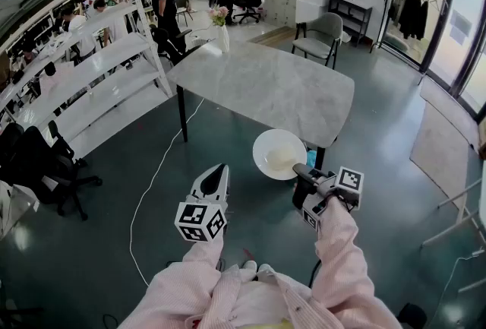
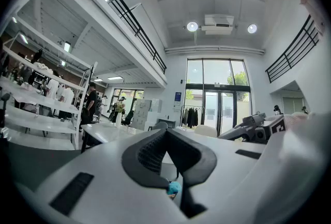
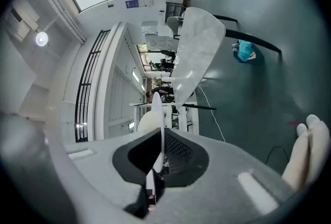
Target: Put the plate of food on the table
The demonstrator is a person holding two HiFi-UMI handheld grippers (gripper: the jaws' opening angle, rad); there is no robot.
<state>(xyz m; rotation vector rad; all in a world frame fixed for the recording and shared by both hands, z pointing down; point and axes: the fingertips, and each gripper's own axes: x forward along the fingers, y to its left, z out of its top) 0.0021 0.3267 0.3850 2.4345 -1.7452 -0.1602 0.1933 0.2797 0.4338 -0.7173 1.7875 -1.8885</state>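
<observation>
A white plate (image 1: pixel 279 154) carrying a pale mound of food hangs in the air just before the near edge of the grey marble table (image 1: pixel 266 84). My right gripper (image 1: pixel 298 170) is shut on the plate's near rim. In the right gripper view the plate (image 3: pixel 156 114) runs edge-on between the jaws, with the food (image 3: pixel 140 123) bulging to its left and the table (image 3: pixel 199 47) beyond. My left gripper (image 1: pixel 219 169) hovers to the left of the plate, shut with nothing in it. The left gripper view shows its pads (image 2: pixel 166 134) meeting and the right gripper (image 2: pixel 258 127) off to the right.
A vase of flowers (image 1: pixel 222 30) stands at the table's far corner. A grey chair (image 1: pixel 323 35) sits behind the table. White shelving (image 1: pixel 91 77) lines the left, and a white cable (image 1: pixel 148 191) trails over the green floor. People stand at the back.
</observation>
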